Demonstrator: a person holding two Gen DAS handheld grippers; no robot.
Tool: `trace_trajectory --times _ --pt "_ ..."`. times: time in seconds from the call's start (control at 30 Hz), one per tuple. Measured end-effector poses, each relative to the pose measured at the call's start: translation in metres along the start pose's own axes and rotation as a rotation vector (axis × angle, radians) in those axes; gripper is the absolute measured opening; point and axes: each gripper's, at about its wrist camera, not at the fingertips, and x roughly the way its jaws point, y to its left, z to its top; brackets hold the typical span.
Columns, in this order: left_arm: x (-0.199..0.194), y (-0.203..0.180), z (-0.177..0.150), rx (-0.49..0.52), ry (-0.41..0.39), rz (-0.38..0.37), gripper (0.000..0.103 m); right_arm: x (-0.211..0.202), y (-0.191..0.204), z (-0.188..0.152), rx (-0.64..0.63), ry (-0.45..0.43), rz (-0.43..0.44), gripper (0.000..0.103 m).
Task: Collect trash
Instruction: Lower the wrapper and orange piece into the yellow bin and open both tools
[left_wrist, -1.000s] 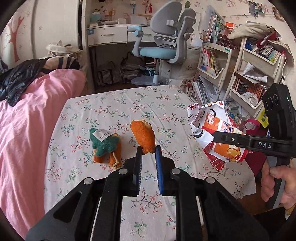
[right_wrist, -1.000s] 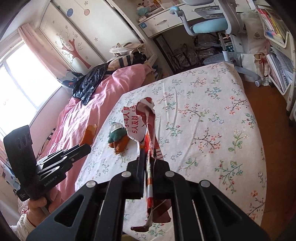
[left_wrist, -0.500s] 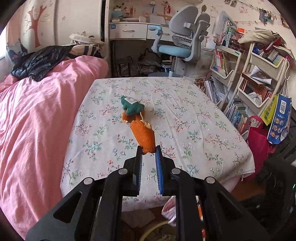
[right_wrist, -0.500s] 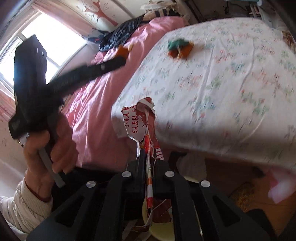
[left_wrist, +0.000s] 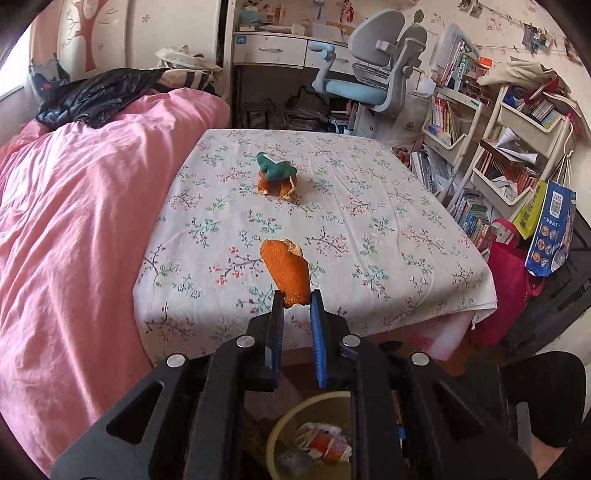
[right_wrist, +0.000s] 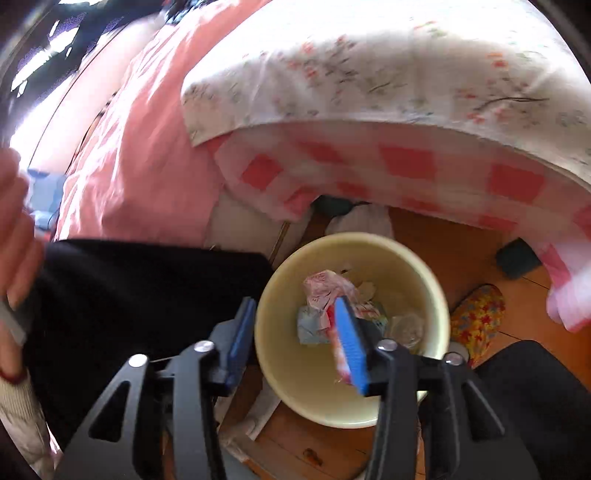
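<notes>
While the right tool (right_wrist: 291, 343) opens above the bin (right_wrist: 295, 384), wrapper (right_wrist: 338, 354) dropping free, the left tool (left_wrist: 297, 306) stays back.
Clamped on orange peel (left_wrist: 286, 271), the left tool sits above the bin's near rim; the bin mouth lies straight below.

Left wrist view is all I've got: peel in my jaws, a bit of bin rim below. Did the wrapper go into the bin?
Observer: The right gripper is above the bin, jaws opening. The wrapper lies against one pad, over the bin's mouth, not pinched.
Operator: Anything else in the bin?
Observer: Yes, crumpled paper and a clear plastic scrap on its bottom.
Operator: What's on the floor near it?
Observer: A flowered slipper beside the bin, on the wooden floor.
</notes>
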Motion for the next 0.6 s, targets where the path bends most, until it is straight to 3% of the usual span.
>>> trace_trajectory --times 0.2,0.4,0.47,0.5,0.57,0.6 --pt "-0.006 -0.015 -0.039 0.005 0.078 -0.031 0.014 -0.053 -0.028 0.009 0.137 -0.252 -0.059 0.054" --pt "0.017 -0.042 -0.093 0.058 0.317 -0.086 0.018 -0.131 -0.026 0.038 0.114 -0.503 -0.137 0.071" --pt "0.018 -0.049 -0.098 0.089 0.330 -0.070 0.037 -0.156 -0.019 0.048 0.056 -0.567 -0.182 0.077" --pt "0.014 -0.050 -0.098 0.099 0.308 -0.057 0.043 -0.164 -0.014 0.051 0.023 -0.600 -0.207 0.081" --pt "0.002 -0.049 -0.091 0.093 0.244 -0.034 0.067 -0.185 -0.010 0.057 -0.033 -0.675 -0.261 0.087" --pt "-0.004 -0.046 -0.087 0.083 0.212 -0.025 0.069 -0.194 -0.008 0.058 -0.056 -0.714 -0.289 0.091"
